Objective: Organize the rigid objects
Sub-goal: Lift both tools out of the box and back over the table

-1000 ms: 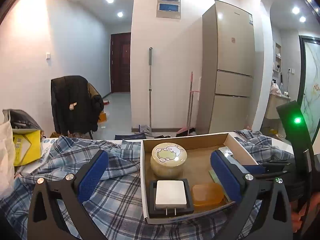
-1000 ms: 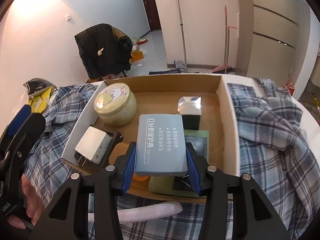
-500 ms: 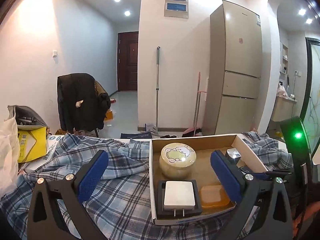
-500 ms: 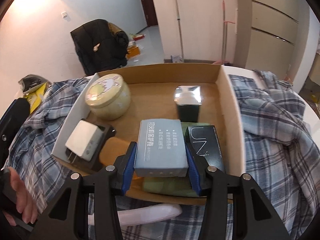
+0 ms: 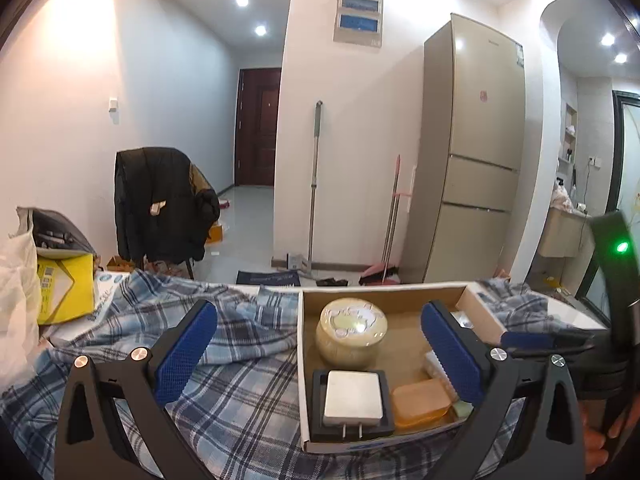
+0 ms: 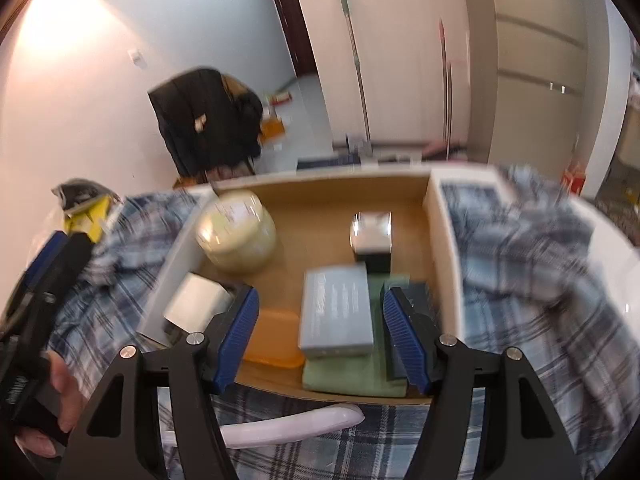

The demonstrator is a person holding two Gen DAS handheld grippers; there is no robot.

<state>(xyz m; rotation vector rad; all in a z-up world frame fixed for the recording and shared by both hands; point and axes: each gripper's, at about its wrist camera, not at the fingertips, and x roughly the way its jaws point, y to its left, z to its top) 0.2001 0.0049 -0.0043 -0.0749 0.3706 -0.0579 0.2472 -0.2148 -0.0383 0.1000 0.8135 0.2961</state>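
Our right claw [image 6: 320, 332] is opening, pads clear of the grey box [image 6: 336, 312] now lying in the tray [image 6: 438, 248]; white handle [image 6: 288, 424] remains outside.

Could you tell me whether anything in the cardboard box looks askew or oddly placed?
Yes: the grey-blue box lies on top of the green pad, overlapping the orange soap, not flat on the cardboard box floor. The other items look settled.
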